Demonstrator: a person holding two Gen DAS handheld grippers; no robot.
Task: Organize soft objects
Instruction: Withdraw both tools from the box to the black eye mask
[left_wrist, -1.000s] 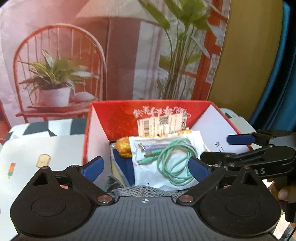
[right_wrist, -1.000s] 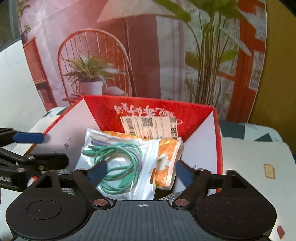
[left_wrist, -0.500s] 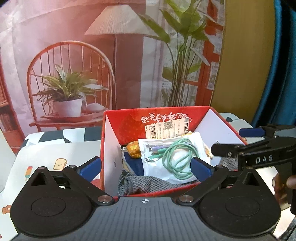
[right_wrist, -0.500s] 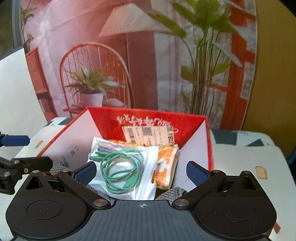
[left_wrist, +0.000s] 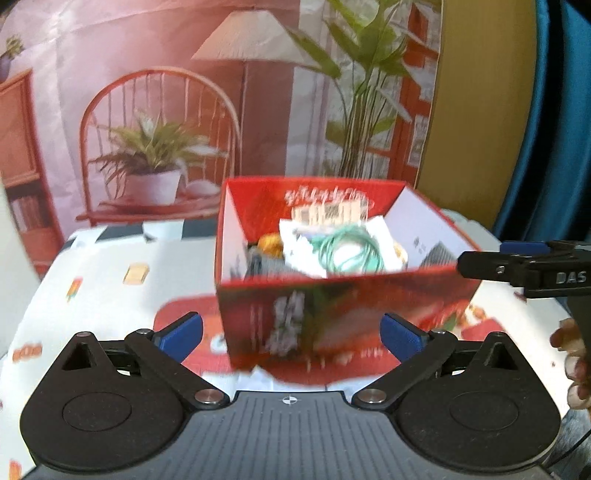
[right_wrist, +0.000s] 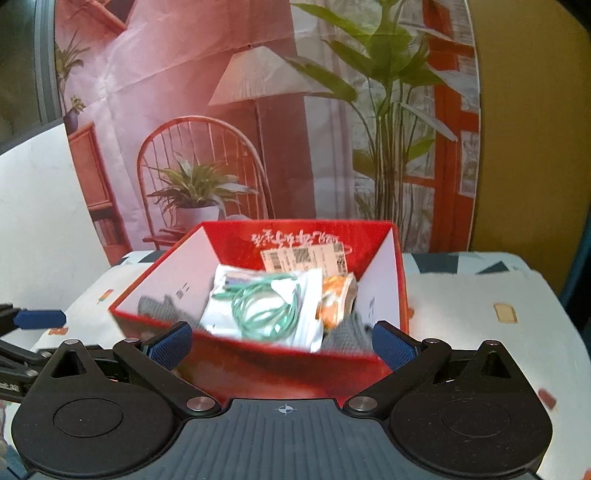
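Observation:
A red cardboard box stands on the table, blurred in the left wrist view. Inside lie a white bag with a coiled green cable, an orange packet and a grey knitted cloth slumped along the near wall. My left gripper is open and empty, just in front of the box's near wall. My right gripper is open wide at the near rim, with nothing held. Each gripper shows in the other's view: the right gripper at the box's right corner, the left gripper to the box's left.
The box sits on a red mat over a white tablecloth with small cartoon prints. A printed backdrop of a chair, lamp and plants hangs close behind. A person's fingers hold the right gripper's handle.
Both grippers have drawn back from inside the box to its near side. The right gripper's jaws have widened. The grey cloth that lay at the left fingers now rests in the box.

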